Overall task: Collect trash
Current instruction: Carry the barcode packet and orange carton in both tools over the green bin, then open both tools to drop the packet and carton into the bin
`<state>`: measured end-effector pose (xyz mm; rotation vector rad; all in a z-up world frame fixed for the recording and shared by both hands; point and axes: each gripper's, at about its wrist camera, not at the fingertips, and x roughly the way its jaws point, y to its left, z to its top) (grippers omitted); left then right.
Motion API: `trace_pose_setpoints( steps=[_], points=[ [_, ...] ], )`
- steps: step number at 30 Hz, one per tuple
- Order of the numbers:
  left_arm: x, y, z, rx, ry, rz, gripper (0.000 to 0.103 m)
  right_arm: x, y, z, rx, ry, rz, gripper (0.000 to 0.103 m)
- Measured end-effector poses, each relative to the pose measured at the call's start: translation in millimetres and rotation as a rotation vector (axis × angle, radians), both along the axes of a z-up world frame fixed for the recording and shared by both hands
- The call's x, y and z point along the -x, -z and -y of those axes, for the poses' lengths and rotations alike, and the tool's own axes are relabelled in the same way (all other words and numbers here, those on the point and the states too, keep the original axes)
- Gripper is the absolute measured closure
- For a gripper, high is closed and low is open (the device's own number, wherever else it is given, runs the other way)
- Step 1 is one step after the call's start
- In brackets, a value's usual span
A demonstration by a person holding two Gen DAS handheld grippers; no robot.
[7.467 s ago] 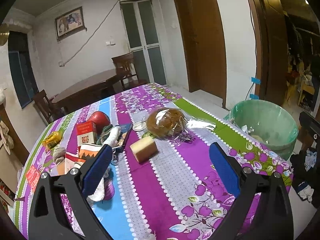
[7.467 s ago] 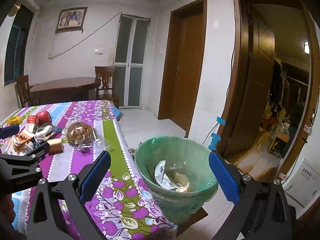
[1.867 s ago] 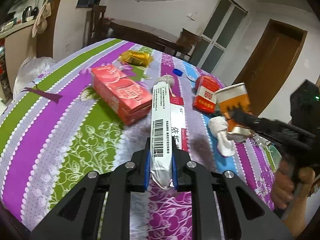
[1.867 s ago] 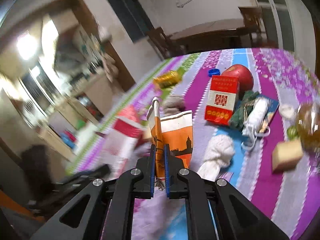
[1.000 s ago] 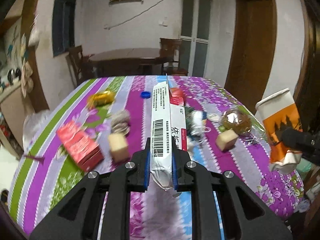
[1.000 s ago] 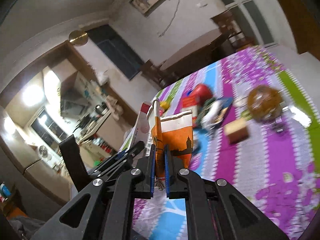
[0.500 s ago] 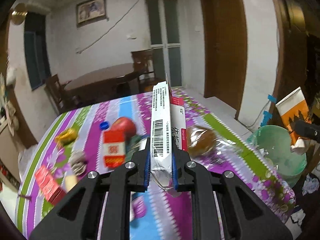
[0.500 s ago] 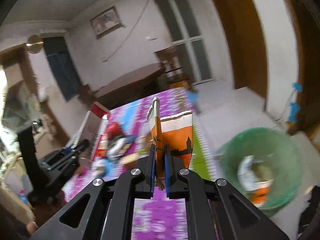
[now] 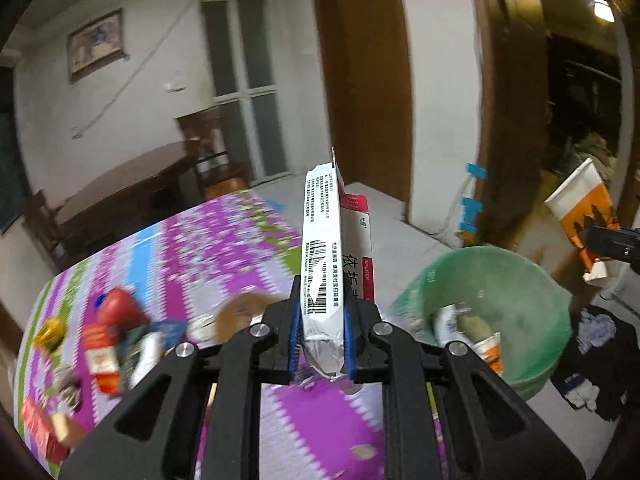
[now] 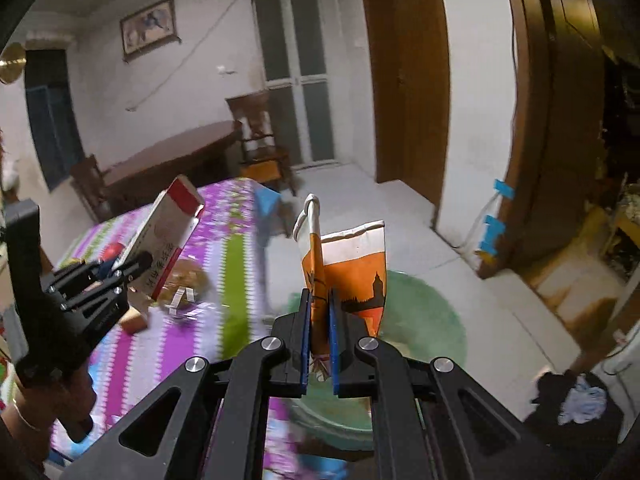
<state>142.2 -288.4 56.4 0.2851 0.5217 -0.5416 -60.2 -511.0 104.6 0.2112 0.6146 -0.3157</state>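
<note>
Left gripper [image 9: 320, 340] clamped on the flattened white medicine box [image 9: 322, 248], which stands upright between the pads over the near table [image 9: 248, 252] edge. Right gripper [image 10: 319, 338] clamped on the crushed orange-and-white paper cup [image 10: 352, 268], held above the green bin [image 10: 424, 320]. Bin sits on the floor just right of the table, some trash inside. Remaining items blurred on the table's left side.

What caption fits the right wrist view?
Right gripper clamps a flattened orange paper cup above the green bin.
</note>
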Motion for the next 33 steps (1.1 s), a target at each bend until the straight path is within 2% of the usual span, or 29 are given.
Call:
trace_pose_setpoints(
  steps=[6, 12, 27, 33],
  points=[
    [1, 6, 44, -0.05, 0.079, 0.019, 0.088, 3, 10, 31, -0.013, 0.042, -0.054, 0.094],
    [-3, 15, 76, -0.077, 0.133, -0.011, 0.088, -6, 23, 55, -0.029, 0.068, -0.115, 0.094],
    [-18, 49, 113, -0.138, 0.201, -0.089, 0.088, -45, 47, 73, -0.059, 0.077, -0.217, 0.094],
    [-21, 62, 119, -0.156, 0.259, -0.131, 0.088, -56, 63, 78, -0.081, 0.071, -0.235, 0.094]
  ],
)
